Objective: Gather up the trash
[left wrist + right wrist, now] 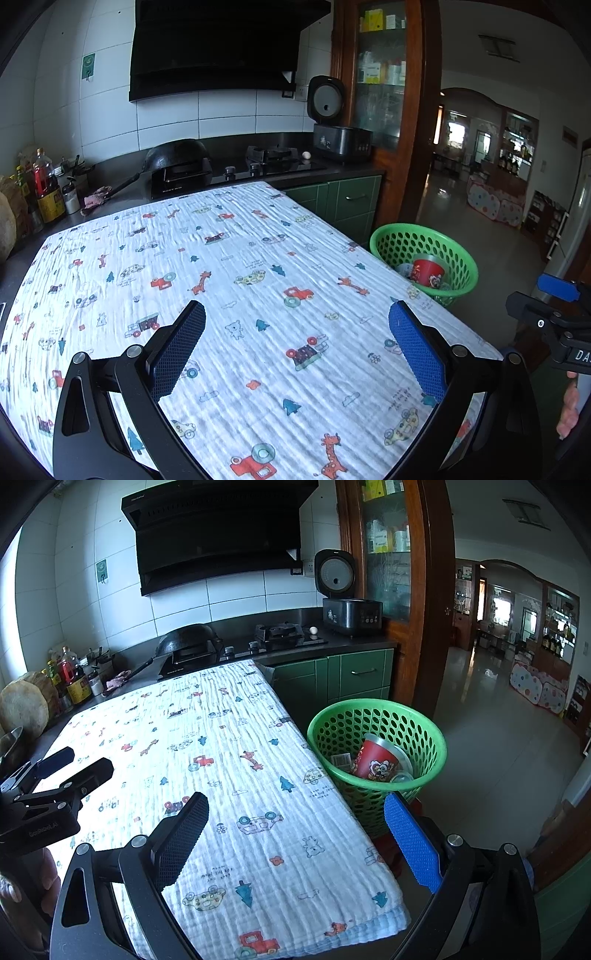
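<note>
A green perforated basket [461,254] [432,734] stands off the right edge of the cloth-covered table [229,266] [221,760]. Inside it lie a red printed cup [428,271] [375,762] and some clear plastic and wrapper pieces. My left gripper [295,332] hovers open over the middle of the cloth with nothing between its fingers. My right gripper [295,827] is open too, above the table's near right corner, its right finger overlapping the basket's near side. Each gripper shows in the other's view: the right gripper [550,299] and the left gripper [74,764].
Behind the table runs a dark counter with a wok [177,155], a gas hob [273,155], an egg [306,155], a rice cooker [340,140] and bottles [48,188] at the left. Green cabinets [354,675] and a wooden door frame [436,627] lie beyond the basket.
</note>
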Demonstrator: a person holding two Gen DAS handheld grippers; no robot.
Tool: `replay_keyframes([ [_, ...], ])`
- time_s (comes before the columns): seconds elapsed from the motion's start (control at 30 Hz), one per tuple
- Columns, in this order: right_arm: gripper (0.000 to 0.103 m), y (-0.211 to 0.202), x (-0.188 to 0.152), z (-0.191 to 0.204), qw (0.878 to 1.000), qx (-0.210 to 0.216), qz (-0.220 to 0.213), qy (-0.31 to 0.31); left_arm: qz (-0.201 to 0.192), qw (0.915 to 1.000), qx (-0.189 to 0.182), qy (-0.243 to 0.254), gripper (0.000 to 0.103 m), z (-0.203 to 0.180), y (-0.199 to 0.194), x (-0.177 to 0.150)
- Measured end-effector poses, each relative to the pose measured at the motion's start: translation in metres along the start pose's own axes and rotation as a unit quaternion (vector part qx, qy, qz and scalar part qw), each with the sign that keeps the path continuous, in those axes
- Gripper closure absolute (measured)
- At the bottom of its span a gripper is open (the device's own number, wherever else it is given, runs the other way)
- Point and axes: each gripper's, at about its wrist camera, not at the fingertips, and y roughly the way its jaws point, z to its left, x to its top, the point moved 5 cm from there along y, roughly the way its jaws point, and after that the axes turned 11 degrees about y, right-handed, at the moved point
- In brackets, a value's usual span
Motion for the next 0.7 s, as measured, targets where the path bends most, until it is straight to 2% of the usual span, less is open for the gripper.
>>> replay_keyframes([
  [0.7,0.010,0.0013,0.0001,-0.0006,1.000,0.001,0.002,0.001,0.003,1.0000,0.000,0.002,0.005,-0.0054,0.0024,-0.0020],
])
